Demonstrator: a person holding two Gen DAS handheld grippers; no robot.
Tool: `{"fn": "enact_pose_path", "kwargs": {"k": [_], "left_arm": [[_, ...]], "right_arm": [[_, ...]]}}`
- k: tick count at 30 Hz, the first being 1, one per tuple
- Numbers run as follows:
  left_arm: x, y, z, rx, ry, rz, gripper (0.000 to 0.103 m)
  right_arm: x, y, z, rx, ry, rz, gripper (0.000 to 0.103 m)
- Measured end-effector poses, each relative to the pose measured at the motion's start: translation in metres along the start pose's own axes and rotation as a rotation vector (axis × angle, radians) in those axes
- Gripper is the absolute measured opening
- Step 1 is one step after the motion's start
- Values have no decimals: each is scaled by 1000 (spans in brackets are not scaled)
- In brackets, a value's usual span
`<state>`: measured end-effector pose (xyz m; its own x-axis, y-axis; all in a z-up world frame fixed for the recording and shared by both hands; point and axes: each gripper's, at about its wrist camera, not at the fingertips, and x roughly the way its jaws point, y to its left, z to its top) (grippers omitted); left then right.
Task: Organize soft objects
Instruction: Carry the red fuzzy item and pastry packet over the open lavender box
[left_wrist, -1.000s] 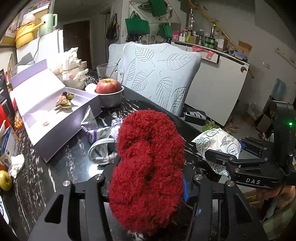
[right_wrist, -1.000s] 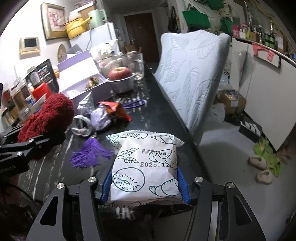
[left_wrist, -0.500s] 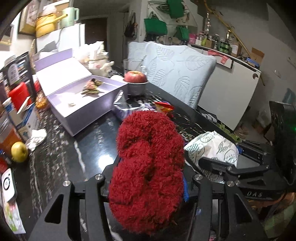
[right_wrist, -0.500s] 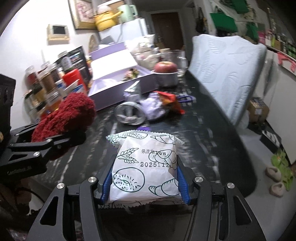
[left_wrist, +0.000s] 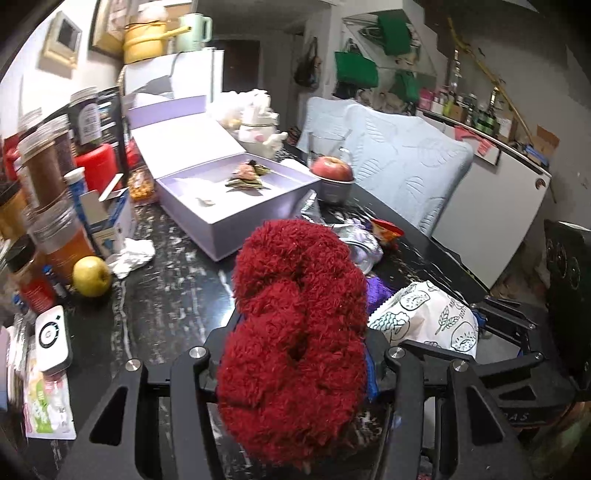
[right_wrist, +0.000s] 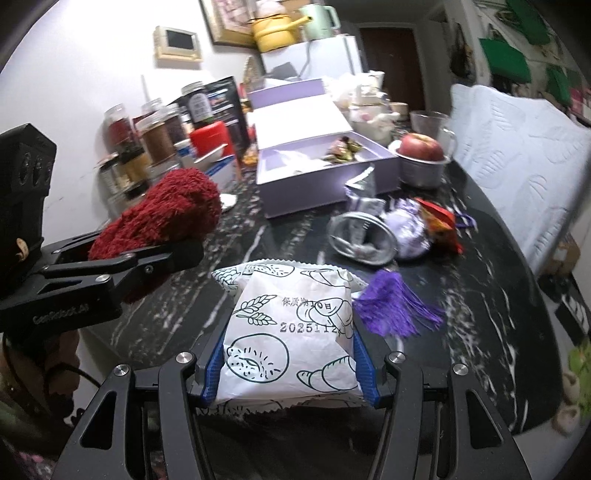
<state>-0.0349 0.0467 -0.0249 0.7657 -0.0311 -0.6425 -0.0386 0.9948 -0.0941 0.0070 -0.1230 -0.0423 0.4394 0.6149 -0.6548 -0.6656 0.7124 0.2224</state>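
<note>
My left hand-held gripper (left_wrist: 295, 354) clamped on red fuzzy bundle (left_wrist: 295, 332) | my right hand-held gripper (right_wrist: 290, 365) clamped on white bread packet (right_wrist: 291, 332) | both above black counter (right_wrist: 480, 295)

Open stretch of dark tabletop (left_wrist: 170, 295) straight ahead, left of centre. Beyond it the open purple box (left_wrist: 236, 192) blocks the way, jars (left_wrist: 44, 173) and a yellow apple (left_wrist: 91, 276) crowd the left edge, wrappers (right_wrist: 406, 229) clutter the right.
</note>
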Motion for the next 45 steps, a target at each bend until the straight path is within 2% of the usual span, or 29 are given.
{"fn": "enact_pose_path", "kwargs": {"k": [8, 19, 33, 45], "left_arm": [[-1, 22, 19, -44, -37, 33, 51], [4, 36, 59, -39, -93, 62, 51], [19, 57, 132, 22, -192, 91, 52], [28, 77, 201, 86, -302, 148, 52]], "right_arm": [[6, 12, 24, -49, -15, 37, 57], [8, 15, 73, -122, -75, 67, 57], [13, 14, 152, -206, -181, 38, 57], [27, 6, 236, -249, -264, 20, 57]]}}
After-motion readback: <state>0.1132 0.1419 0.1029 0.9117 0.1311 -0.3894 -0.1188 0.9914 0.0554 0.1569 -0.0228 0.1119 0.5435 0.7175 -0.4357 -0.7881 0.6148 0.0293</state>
